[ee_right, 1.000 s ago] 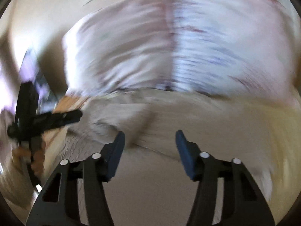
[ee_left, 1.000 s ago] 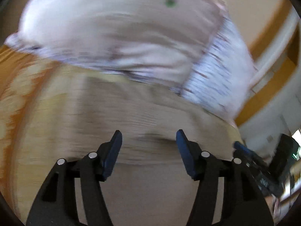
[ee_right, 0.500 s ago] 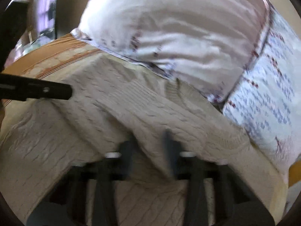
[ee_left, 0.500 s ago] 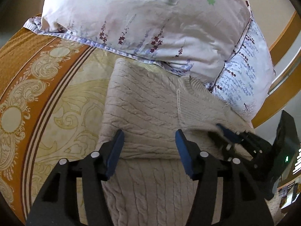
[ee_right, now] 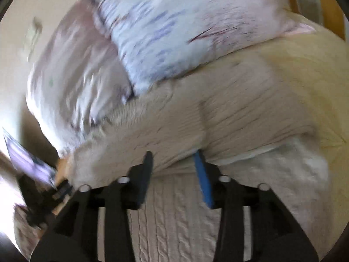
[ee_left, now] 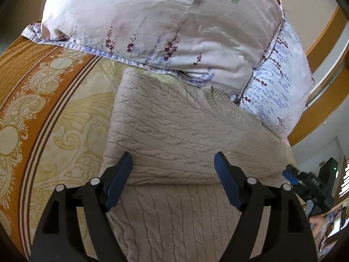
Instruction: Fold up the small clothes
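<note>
A beige cable-knit sweater (ee_left: 174, 135) lies on the bed, its upper part folded over the lower part; the fold edge runs across just ahead of my left gripper (ee_left: 173, 163). The left gripper is open and empty, hovering over the fold. The right gripper shows at the right edge of the left wrist view (ee_left: 305, 183). In the blurred right wrist view the sweater (ee_right: 185, 131) fills the middle, and my right gripper (ee_right: 174, 159) is open, its jaws partly apart at the fold edge, holding nothing.
Two floral pillows (ee_left: 163, 26) (ee_left: 281, 83) lie against the sweater's far edge. The bedspread (ee_left: 39, 109), orange and cream patterned, extends left. A wooden bed frame (ee_left: 322, 43) and room clutter are at the right.
The sweater's upper part was folded down over the lower part. The right gripper, closed on the knit half a second ago, has opened and swung right. The left gripper stayed open.
</note>
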`<state>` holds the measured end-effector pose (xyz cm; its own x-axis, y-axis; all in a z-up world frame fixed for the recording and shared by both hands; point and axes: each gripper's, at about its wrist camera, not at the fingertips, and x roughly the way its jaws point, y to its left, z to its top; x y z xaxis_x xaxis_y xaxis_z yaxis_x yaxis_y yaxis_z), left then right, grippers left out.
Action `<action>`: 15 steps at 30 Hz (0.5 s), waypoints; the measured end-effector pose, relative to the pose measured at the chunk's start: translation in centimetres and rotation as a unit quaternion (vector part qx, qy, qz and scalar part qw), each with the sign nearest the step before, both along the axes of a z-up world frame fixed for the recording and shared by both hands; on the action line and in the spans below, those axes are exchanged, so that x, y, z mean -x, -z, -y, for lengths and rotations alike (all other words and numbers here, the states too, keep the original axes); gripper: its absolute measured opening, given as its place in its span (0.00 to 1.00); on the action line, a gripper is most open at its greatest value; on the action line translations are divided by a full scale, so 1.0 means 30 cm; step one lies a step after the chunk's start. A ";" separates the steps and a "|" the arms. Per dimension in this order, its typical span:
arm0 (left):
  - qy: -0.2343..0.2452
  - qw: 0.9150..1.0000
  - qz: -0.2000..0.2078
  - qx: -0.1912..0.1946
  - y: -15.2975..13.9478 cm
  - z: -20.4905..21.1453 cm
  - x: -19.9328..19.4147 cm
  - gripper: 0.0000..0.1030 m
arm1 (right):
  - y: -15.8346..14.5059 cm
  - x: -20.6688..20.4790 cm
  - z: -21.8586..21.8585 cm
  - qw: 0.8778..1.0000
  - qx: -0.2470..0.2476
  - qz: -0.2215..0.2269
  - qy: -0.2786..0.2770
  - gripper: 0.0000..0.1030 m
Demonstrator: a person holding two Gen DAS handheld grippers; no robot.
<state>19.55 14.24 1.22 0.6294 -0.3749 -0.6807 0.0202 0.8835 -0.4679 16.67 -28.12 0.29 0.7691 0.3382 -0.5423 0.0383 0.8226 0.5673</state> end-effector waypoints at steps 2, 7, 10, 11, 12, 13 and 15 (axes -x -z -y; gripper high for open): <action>-0.001 1.000 -0.001 0.004 -0.001 -0.003 0.001 0.76 | 0.002 -0.024 0.044 1.000 -0.026 -0.014 0.008 0.44; -0.001 1.000 -0.002 0.011 -0.008 -0.009 0.008 0.76 | 0.061 -0.097 0.050 0.997 -0.049 -0.059 0.001 0.36; 0.000 1.000 -0.002 0.010 -0.007 -0.009 0.008 0.77 | 0.063 -0.097 0.034 0.998 -0.045 -0.051 -0.011 0.28; 0.001 1.000 -0.002 0.009 -0.007 -0.008 0.008 0.78 | 0.064 -0.105 0.027 0.997 -0.046 -0.053 -0.019 0.21; 0.001 1.000 -0.002 0.008 -0.007 -0.006 0.009 0.79 | 0.068 -0.119 0.011 0.997 -0.046 -0.058 -0.037 0.12; 0.001 1.000 -0.001 0.007 -0.008 -0.005 0.009 0.79 | 0.067 -0.124 0.004 0.996 -0.042 -0.058 -0.044 0.08; 0.003 1.000 0.000 0.008 -0.014 -0.004 0.015 0.79 | 0.022 -0.102 -0.004 0.999 -0.007 -0.017 -0.029 0.07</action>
